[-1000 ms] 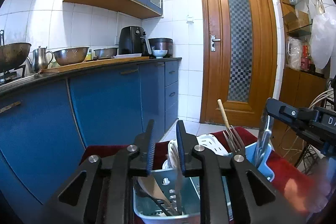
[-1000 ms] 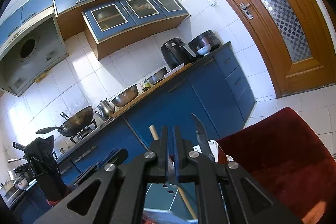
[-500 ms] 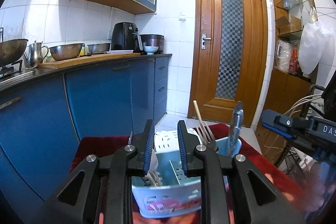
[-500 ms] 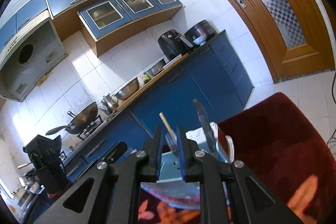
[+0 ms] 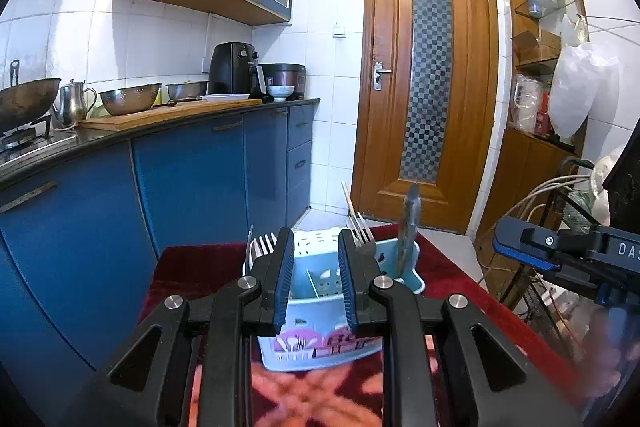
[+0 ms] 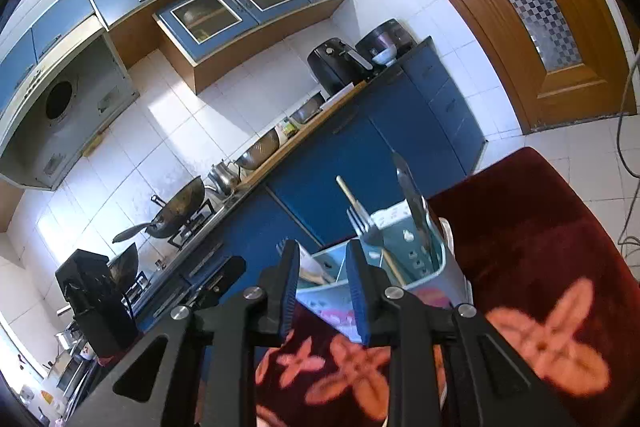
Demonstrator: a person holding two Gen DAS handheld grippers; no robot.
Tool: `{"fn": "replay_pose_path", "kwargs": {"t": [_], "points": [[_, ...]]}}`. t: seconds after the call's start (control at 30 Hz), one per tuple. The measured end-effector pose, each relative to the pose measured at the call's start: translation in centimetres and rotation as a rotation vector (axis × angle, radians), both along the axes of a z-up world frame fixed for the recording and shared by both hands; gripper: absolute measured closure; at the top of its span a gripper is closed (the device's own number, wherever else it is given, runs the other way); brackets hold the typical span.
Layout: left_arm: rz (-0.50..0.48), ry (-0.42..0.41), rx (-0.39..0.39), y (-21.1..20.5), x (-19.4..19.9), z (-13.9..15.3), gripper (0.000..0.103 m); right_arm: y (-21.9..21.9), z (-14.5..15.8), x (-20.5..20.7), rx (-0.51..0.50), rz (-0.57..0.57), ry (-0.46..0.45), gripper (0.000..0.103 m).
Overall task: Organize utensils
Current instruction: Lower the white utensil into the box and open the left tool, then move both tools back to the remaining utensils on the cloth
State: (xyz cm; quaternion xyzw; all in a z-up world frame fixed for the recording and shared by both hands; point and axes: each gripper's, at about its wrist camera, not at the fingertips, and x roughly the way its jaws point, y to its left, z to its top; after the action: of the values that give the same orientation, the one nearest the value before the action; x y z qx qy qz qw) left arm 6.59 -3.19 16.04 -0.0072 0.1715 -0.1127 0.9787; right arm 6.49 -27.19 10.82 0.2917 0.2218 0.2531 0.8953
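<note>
A pale blue utensil caddy (image 5: 316,331) stands on the red floral tablecloth (image 5: 192,267). Upright in it are forks (image 5: 362,233), a knife (image 5: 410,223) and a wooden chopstick (image 5: 347,197). More forks (image 5: 262,243) stand at its left end. My left gripper (image 5: 316,269) hangs just before the caddy, its jaws a little apart with nothing between them. My right gripper (image 6: 323,269) also sits back from the caddy (image 6: 404,259); its jaws are opening and nothing is between them. The knife (image 6: 412,195) and chopstick (image 6: 349,195) rise behind it. The right gripper's body (image 5: 560,247) shows at the right of the left wrist view.
Blue kitchen cabinets (image 5: 192,187) with a loaded counter run along the left, close to the table's edge. A wooden door (image 5: 430,87) stands behind. A shelf with cables (image 5: 552,187) crowds the right. The red cloth (image 6: 540,247) stretches to the right of the caddy.
Both grippers have drawn back and risen from over the caddy, which now stands farther off. The right jaws have parted from nearly shut. The left jaws keep the same gap.
</note>
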Motion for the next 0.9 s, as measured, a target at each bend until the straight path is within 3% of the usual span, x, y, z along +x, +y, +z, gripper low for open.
{"fn": "replay_pose_path", "kwargs": {"t": [0.43, 0.9], "points": [[-0.030, 0.110, -0.001, 0.2, -5.0, -1.1, 0.081, 0.7, -1.6, -4.8, -0.118, -0.008, 0.123, 0.071], [-0.065, 0.311, -0.041, 0.5, -6.9, -6.3, 0.081, 2.3, -7.1, -7.0, -0.327, 0.003, 0.265, 0.066]]}}
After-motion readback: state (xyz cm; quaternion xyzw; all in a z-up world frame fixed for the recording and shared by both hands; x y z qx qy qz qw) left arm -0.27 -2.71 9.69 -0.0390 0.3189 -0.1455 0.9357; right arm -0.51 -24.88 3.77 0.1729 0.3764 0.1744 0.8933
